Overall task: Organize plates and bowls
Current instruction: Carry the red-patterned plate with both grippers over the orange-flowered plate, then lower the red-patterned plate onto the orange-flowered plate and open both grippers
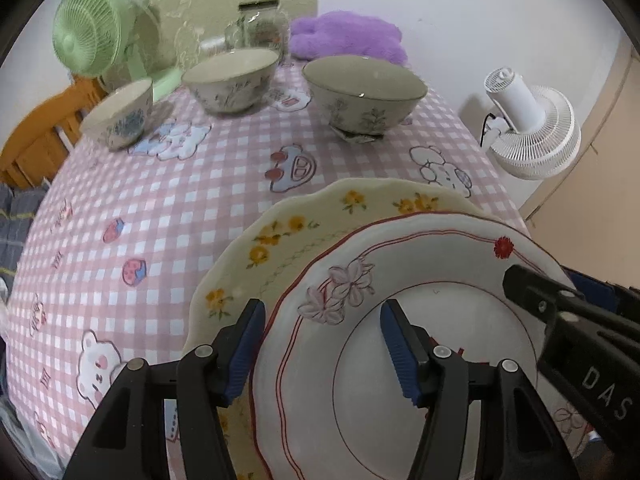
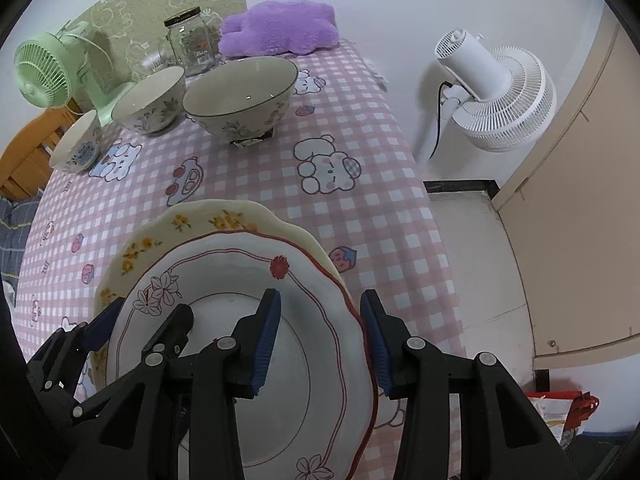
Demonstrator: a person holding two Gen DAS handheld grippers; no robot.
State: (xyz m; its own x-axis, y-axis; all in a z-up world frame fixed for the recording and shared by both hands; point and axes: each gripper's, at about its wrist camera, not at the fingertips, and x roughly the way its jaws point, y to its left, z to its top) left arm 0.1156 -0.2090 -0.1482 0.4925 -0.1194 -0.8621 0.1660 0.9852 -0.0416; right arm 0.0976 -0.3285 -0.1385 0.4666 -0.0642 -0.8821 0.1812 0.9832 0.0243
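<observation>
**A:** So where's this at? Looks like the plates are getting stacked. The white plate point(image 1: 400, 360) sits on top of the yellow plate point(image 1: 280, 248), near edge of the table point(image 1: 160, 200), shifted toward 4 o'clock so the yellow rim peeks out from 9 round to 12.

**B:** Yep. Both grippers straddle the white plate's rim. Left gripper point(image 1: 322, 350) is at the plate's 9 o'clock edge, one pad outside the rim, one over the well. Right gripper point(image 2: 320, 344) does the same at 3 o'clock.

**A:** Clamped or not?

**B:** Both about half open. In both wrist views I see gaps between pads and rim, so I'd say nothing's gripped: the rim is between the jaws, not pinched. Hard to be sure on the inner pads.

**A:** Then it's either letting go after setting it down, or about to nudge it.

**B:** My guess: the stack needs centring, since the white one overhangs at 3 o'clock. Next move wants a gentle push toward 10 o'clock, or a clean lift-off.

**A:** And the bowls?

**B:** Three bowls point(image 2: 240, 96) wait in a row at 11 to 12 o'clock, far side, well apart from the plates, not nested yet.
</observation>
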